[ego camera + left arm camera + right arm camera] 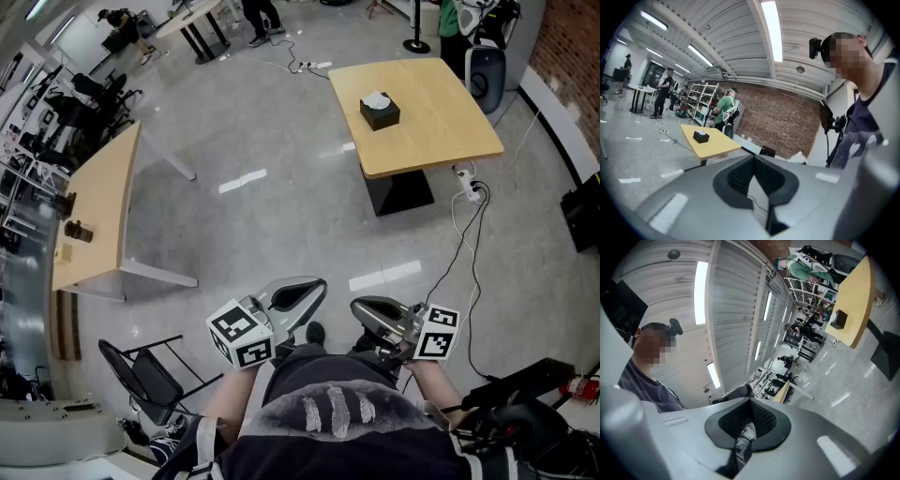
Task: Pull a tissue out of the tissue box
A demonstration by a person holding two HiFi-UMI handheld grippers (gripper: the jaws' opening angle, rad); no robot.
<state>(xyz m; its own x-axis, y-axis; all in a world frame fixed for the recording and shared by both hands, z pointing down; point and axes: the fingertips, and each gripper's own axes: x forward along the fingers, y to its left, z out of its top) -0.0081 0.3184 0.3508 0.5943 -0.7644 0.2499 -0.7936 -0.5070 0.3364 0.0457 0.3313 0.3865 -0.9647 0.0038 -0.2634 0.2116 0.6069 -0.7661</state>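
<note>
Far left, a long wooden table runs along the room's edge, and a black folding chair stands just beside the person's left hip. Bare grey floor fills the middle, nothing on it between the person and the target.

Now the left gripper: held low and close against the person's body, nose out over the floor, marker cube on its outer side. Its own view has the jaws clenched tip to tip, nothing between them. Right beside it the right gripper sits at the same height, jaws likewise pressed together and empty.

Up and right, well apart from both, stands the desk. The black tissue box sits near its left edge, a white tissue poking from the top, untouched. Off the desk's near-right corner a power strip lies on the floor, and its cable trails down past the right gripper.
</note>
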